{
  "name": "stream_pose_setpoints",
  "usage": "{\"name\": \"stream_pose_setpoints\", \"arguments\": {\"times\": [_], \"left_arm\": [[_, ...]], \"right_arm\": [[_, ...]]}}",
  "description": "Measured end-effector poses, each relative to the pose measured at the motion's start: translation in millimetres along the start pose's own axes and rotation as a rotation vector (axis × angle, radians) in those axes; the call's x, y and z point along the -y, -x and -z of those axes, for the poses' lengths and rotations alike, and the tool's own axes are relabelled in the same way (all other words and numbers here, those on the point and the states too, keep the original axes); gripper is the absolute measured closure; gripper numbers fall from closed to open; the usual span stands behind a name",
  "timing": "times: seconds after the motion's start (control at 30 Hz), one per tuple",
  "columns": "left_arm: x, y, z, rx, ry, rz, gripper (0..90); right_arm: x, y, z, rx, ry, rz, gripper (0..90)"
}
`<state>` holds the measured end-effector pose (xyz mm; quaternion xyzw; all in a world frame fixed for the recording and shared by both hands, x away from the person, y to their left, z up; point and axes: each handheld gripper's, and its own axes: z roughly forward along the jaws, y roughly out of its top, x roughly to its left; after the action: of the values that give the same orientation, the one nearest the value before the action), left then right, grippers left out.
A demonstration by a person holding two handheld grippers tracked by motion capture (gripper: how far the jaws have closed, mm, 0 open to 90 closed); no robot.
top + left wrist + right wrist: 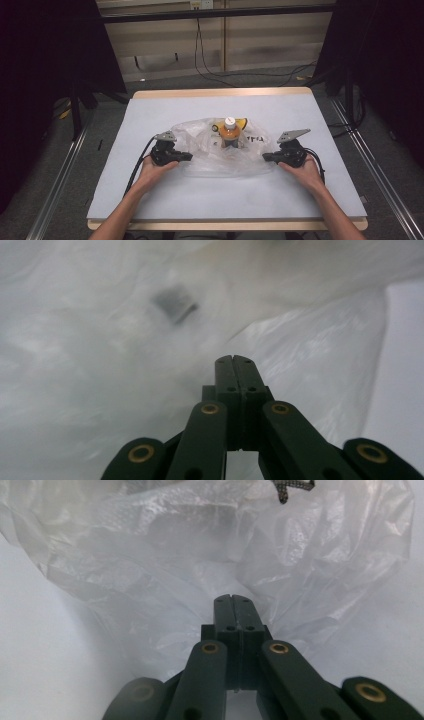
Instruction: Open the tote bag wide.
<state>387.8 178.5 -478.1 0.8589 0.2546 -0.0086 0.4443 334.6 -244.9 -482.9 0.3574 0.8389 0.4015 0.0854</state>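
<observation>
Left tool (187, 156) and right tool (266, 157): jaws fully closed at opposite edges of clear plastic bag (210, 160), film pinch unconfirmed. Bag mid-counter (150, 200), orange bottle (229, 132) upright inside.

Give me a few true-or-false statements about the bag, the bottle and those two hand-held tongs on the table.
1. The crumpled clear plastic bag lies on the pale grey table. True.
2. The orange bottle with a white cap lies on its side. False: it stands upright.
3. The left tongs are wide open. False: their jaws are closed together.
4. The right tongs sit at the bag's edge, jaws closed. True.
5. The bottle stands beyond the bag, near the table's far edge. False: it stands at the bag's middle.
</observation>
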Motion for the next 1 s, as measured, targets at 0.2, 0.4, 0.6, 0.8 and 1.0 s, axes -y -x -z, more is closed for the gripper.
{"name": "stream_pose_setpoints", "arguments": {"times": [0.2, 0.4, 0.6, 0.8, 1.0], "left_arm": [[-0.8, 17.1, 15.8, 0.023, 0.06, -0.015, 90.0], [-8.9, 28.7, 53.5, 0.02, 0.181, -0.043, 90.0], [-22.6, 26.5, 76.6, 0.008, 0.278, -0.056, 90.0], [-37.8, 21.2, 92.1, -0.006, 0.364, -0.045, 90.0], [-69.7, 22.4, 81.1, 0.0, 0.358, -0.075, 90.0]], "right_arm": [[-10.7, -9.8, 18.5, -0.018, 0.1, -0.009, 90.0], [-20.4, -17.4, 39.4, -0.019, 0.178, -0.006, 90.0], [-44.4, -15.9, 44.0, -0.029, 0.246, -0.001, 90.0], [-72.7, -24.9, 36.9, -0.071, 0.291, 0.039, 90.0], [-84.3, -37.7, 30.0, -0.11, 0.296, 0.069, 90.0]]}}
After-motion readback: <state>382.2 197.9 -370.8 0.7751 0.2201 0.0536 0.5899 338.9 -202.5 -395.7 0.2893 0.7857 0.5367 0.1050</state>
